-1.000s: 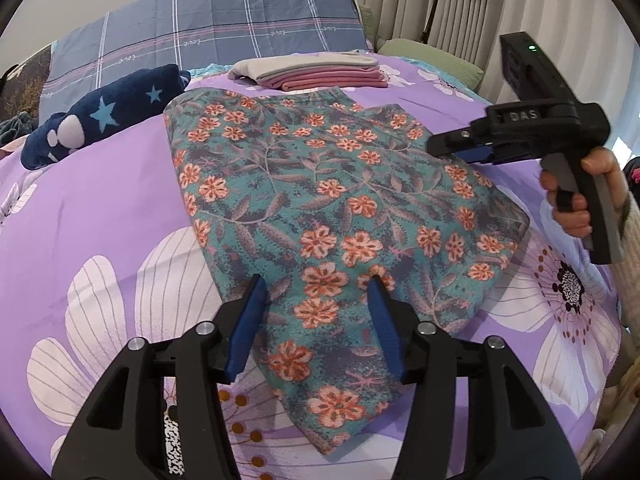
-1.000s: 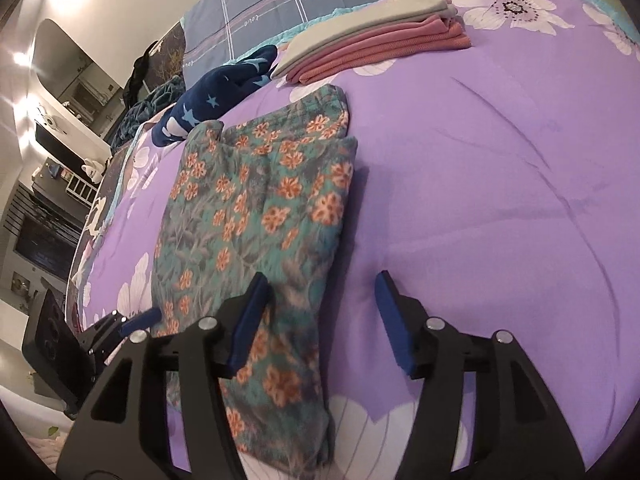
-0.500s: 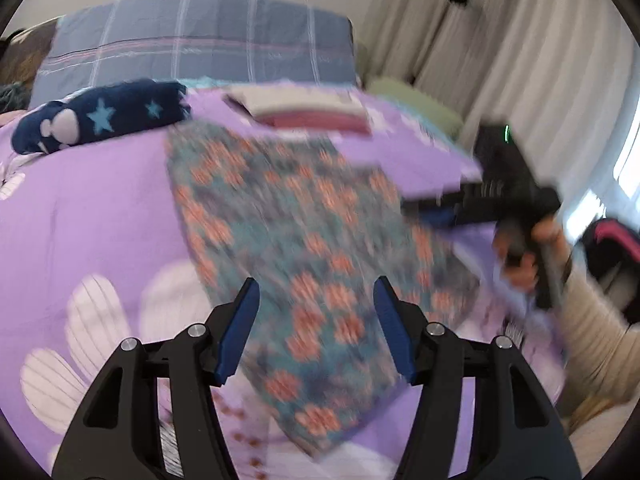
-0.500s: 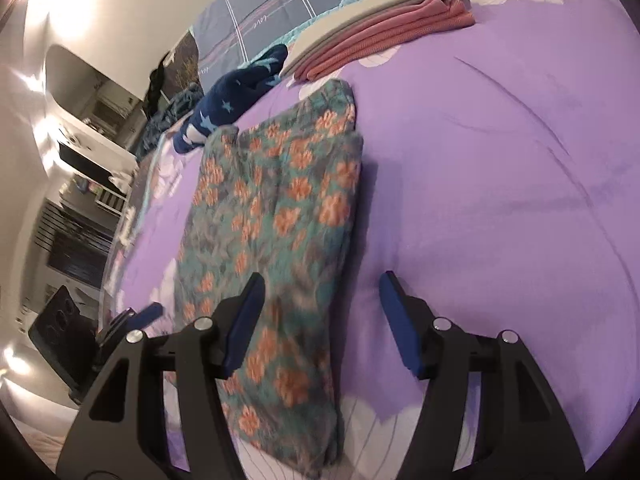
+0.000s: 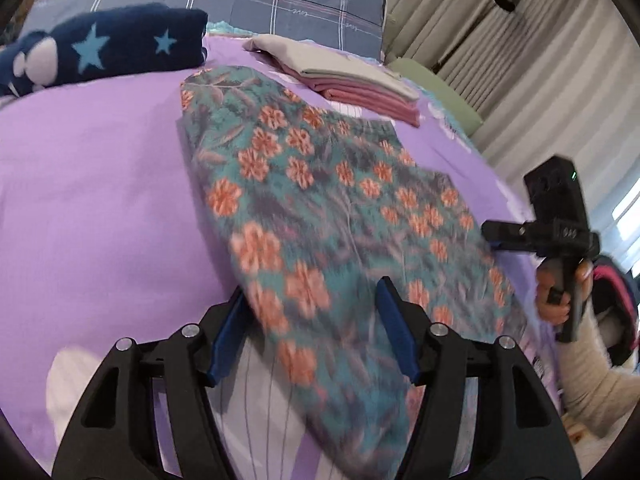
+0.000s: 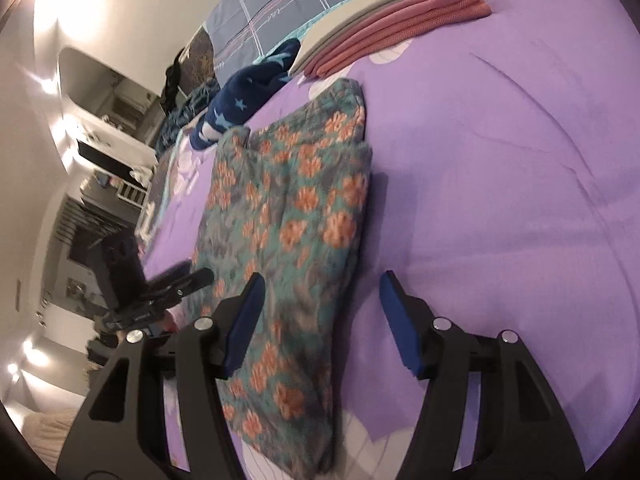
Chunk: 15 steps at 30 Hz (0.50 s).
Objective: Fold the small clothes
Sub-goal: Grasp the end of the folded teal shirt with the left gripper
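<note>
Both grippers have dropped closer to the floral garment [image 5: 340,216] lying flat on the purple bed [image 5: 100,168]. Left gripper [image 5: 310,332] has jaws spread above its near-left edge; right gripper [image 6: 320,320], jaws also spread, straddles its right edge, gripping nothing.

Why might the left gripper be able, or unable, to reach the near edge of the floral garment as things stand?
Probably able: the left gripper is open, its jaws straddling the near edge of the floral garment, with nothing between them. The right gripper works the opposite side.
</note>
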Motion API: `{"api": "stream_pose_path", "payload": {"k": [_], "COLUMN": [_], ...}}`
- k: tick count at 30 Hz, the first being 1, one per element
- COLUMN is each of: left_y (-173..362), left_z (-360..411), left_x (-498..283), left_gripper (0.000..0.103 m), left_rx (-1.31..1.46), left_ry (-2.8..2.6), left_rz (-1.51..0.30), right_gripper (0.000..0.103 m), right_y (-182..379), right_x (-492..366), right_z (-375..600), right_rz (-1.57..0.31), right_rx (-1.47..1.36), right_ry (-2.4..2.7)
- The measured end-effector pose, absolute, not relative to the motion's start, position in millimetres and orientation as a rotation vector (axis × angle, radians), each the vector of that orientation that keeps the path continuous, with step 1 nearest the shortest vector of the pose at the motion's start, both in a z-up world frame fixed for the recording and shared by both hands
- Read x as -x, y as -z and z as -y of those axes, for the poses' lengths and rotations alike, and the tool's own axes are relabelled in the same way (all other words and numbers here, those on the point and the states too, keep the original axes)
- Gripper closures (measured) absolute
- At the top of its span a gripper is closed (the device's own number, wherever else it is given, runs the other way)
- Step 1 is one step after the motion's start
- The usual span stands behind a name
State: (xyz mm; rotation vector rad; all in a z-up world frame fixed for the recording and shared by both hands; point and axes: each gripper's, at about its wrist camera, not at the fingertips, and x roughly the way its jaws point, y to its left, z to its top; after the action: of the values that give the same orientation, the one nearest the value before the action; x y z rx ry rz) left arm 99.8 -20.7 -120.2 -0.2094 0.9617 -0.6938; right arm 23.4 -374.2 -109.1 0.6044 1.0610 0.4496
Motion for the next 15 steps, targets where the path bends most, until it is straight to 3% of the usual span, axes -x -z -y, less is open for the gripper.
{"api": "stream_pose_path", "payload": {"k": [5,15], "left_y": [122.8,113.4], "left_z": [34.0,37.2], "left_x": [-123.1,-115.9], "left_gripper": [0.040,0.049], "left_rx": [0.224,0.115], "left_ry": [0.704,0.675], "left_rz": [-0.962,-0.961], "right_gripper": [0.061,0.059], "right_y": [120.8,110.0], "right_x": [-56.8,-41.0], "right_z": [363.1,361.4], "right_rz": [-1.074,-1.106], "right_rx": [-0.562,-0.535], "right_ry": [-0.476,-0.473]}}
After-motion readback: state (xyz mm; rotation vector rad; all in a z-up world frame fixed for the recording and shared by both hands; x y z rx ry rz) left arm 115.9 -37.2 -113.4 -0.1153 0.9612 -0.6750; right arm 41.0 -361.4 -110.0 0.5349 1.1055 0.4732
